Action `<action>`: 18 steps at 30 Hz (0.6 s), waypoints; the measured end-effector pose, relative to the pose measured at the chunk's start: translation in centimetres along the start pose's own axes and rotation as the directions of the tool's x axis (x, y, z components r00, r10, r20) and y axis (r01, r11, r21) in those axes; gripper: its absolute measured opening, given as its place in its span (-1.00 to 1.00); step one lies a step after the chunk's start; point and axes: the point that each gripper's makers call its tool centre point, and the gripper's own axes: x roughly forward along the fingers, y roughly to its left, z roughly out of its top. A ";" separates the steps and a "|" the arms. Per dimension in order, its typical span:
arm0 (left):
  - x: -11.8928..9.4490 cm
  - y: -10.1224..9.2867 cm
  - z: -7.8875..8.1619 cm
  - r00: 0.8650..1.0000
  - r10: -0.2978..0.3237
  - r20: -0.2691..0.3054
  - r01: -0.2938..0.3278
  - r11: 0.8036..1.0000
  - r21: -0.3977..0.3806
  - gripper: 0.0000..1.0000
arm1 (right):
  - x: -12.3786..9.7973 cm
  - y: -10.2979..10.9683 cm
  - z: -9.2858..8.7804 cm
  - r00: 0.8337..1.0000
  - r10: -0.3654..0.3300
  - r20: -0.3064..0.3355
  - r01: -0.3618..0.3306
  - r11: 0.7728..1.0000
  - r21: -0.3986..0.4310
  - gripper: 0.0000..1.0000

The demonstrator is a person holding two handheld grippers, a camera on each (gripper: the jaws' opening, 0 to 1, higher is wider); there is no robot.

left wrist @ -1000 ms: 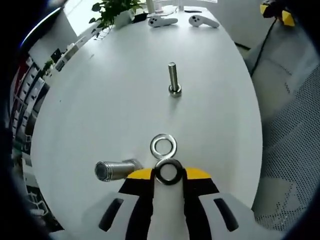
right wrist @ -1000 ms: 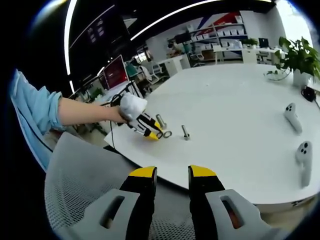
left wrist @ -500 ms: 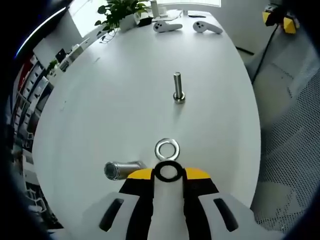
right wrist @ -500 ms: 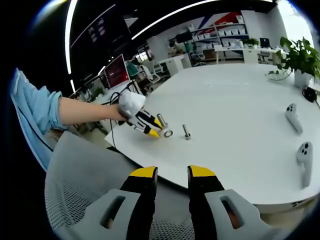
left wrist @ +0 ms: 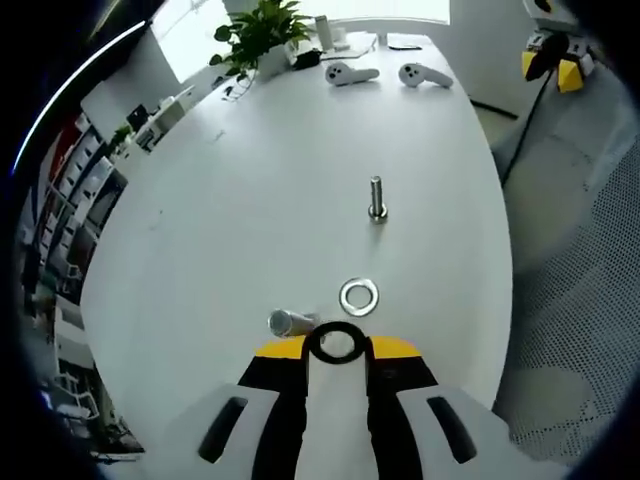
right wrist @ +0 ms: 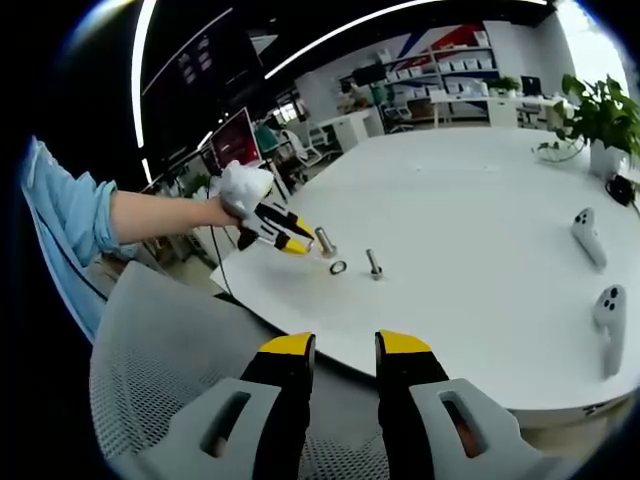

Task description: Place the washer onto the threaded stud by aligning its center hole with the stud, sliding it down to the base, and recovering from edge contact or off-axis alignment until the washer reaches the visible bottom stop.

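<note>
Left gripper (left wrist: 337, 345) has lifted away, jaws clamped on a ring; washer (left wrist: 358, 296) flat on table (left wrist: 250, 180), just ahead.

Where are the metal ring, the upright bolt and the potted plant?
ring (left wrist: 358, 297), left gripper view, on its metal band
bolt (left wrist: 376, 194), left gripper view, on its shaft
plant (right wrist: 598, 108), right gripper view, on its leaves

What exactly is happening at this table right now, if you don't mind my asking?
A person is working with two handheld grippers at a white table. The left gripper grips one washer between its jaws. A second washer lies flat on the table, short of the upright stud, which carries nothing yet. A metal cylinder lies nearby. The right gripper hangs off the table's edge, slightly open and empty.
</note>
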 end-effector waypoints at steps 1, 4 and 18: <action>-0.3 0.3 0.2 1.000 0.010 0.000 -0.010 1.000 0.013 -0.61 | 0.0 0.0 0.0 1.000 0.000 0.001 0.000 1.000 0.000 -0.47; -0.8 1.3 0.5 0.999 0.032 0.005 -0.032 0.999 0.031 -0.61 | 0.0 0.0 0.0 1.000 0.000 0.002 0.000 1.000 -0.001 -0.47; 0.4 3.4 0.9 0.998 0.035 -0.049 -0.032 0.997 0.065 -0.61 | -0.1 0.0 0.0 1.000 -0.006 0.004 0.006 1.000 -0.001 -0.46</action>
